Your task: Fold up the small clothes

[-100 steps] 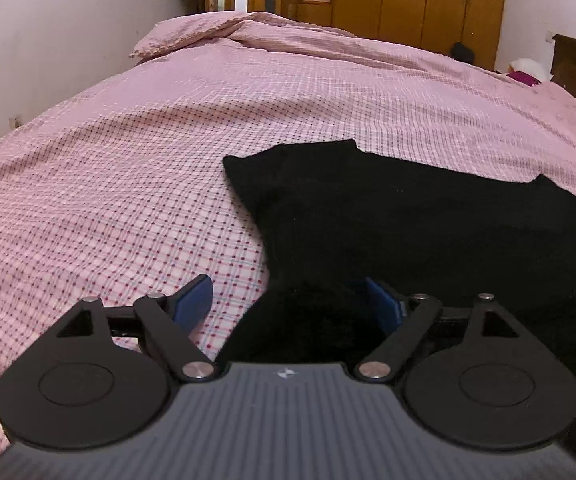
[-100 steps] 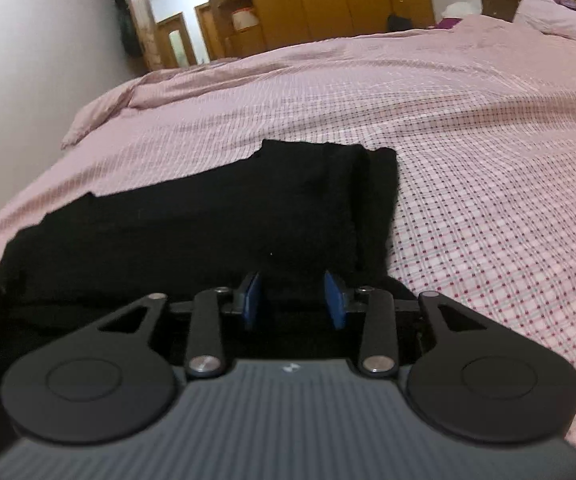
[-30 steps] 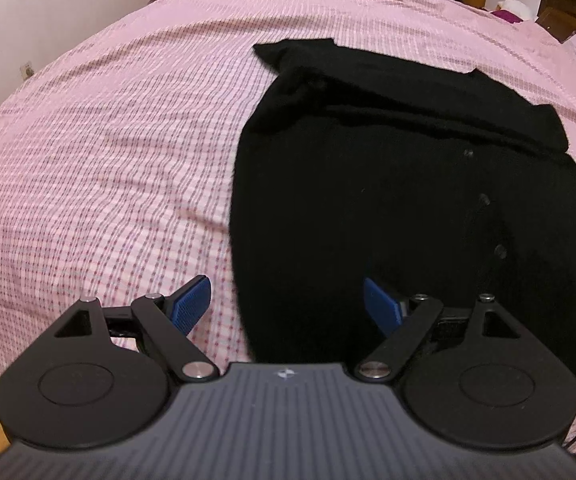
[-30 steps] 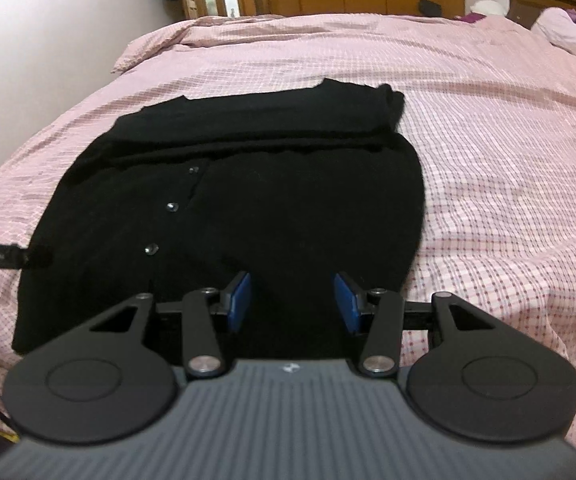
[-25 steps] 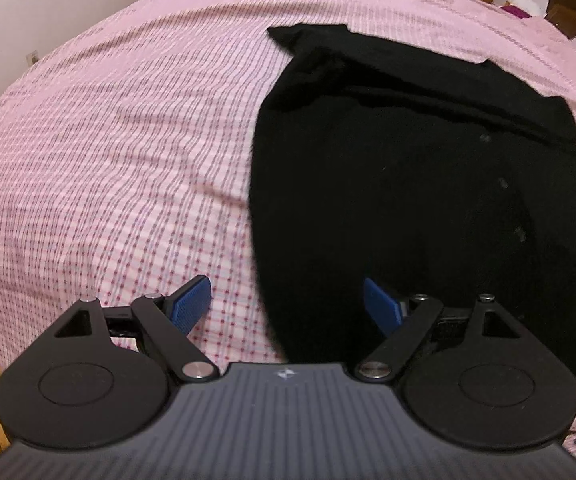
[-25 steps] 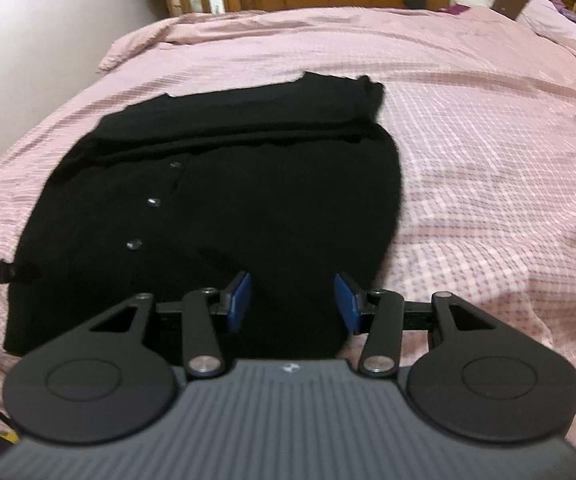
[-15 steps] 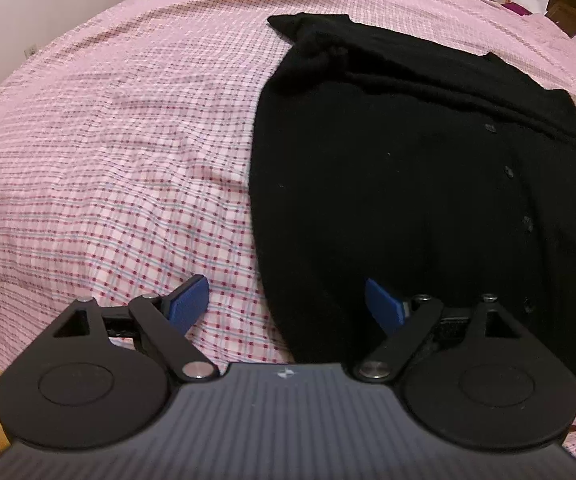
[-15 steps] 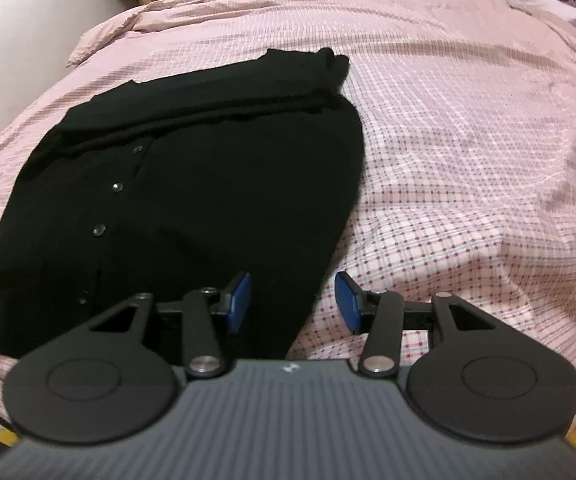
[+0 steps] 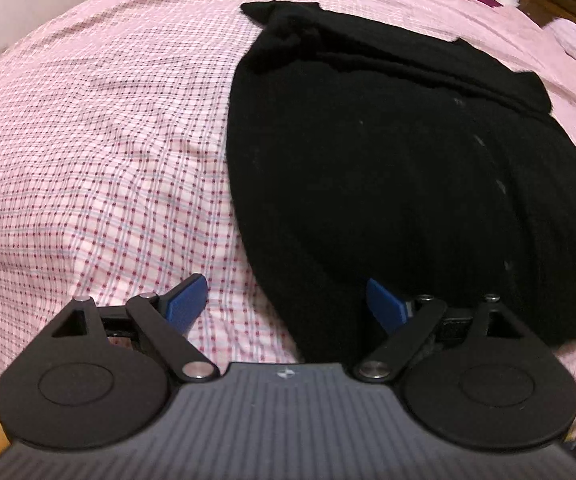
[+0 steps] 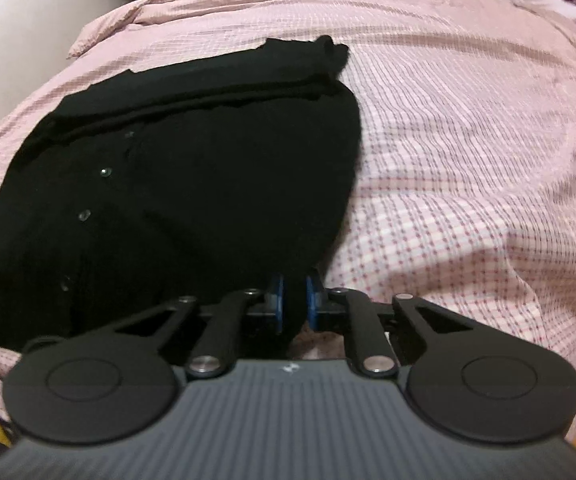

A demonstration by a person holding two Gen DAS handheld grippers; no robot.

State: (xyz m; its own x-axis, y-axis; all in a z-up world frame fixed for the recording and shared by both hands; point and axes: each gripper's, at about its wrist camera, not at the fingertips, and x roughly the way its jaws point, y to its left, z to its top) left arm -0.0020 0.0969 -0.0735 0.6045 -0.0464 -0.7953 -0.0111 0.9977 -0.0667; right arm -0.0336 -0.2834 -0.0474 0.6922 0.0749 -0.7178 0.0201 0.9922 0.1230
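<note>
Starting on your left: the left gripper point(image 9: 286, 300) hangs low over the near left corner of the black cardigan point(image 9: 387, 168), its jaws spread wide. One blue pad point(image 9: 186, 300) sits over the pink checked bedcover point(image 9: 88, 140), and the other pad is over the black knit, so the cardigan's left edge runs right between them. Nothing is pinched there; the pads press on nothing.

The cardigan itself lies flat on the bed, spread across the near part of the cover. Its far end is folded over into a thick band, with a bunched bit at the far left corner. In your left view the row of buttons shows only as faint smears; in the right view the buttons point(image 10: 106, 172) are clear, running down the left part of the garment.

Now over to your right: the right gripper point(image 10: 293, 300) has just been closing, and its jaws now stand almost together at the cardigan's near right corner. A strip of black knit runs between the blue pads point(image 10: 276, 300), so you have the hem nipped there. To the right of that, the bedcover lies in soft wrinkles.
</note>
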